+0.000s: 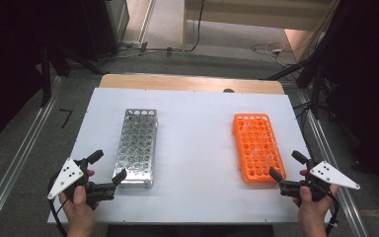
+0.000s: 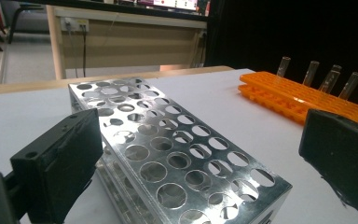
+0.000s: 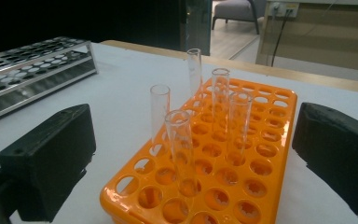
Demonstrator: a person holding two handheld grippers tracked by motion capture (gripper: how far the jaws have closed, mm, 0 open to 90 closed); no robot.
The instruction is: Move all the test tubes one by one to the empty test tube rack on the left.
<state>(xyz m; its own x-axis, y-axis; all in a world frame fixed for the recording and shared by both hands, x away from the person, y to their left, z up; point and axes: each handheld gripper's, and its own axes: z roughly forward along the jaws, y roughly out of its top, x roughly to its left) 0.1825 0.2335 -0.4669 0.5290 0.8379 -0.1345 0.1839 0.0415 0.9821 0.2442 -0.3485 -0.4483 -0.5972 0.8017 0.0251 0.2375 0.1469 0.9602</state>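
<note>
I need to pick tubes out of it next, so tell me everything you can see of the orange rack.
The orange rack looks like moulded plastic: a flat rectangular block with a grid of round holes, lying level on the white table to the right of the metal rack. Five clear test tubes stand upright in it; the other holes look empty. The right gripper is open just before its near end, not touching it.
</note>
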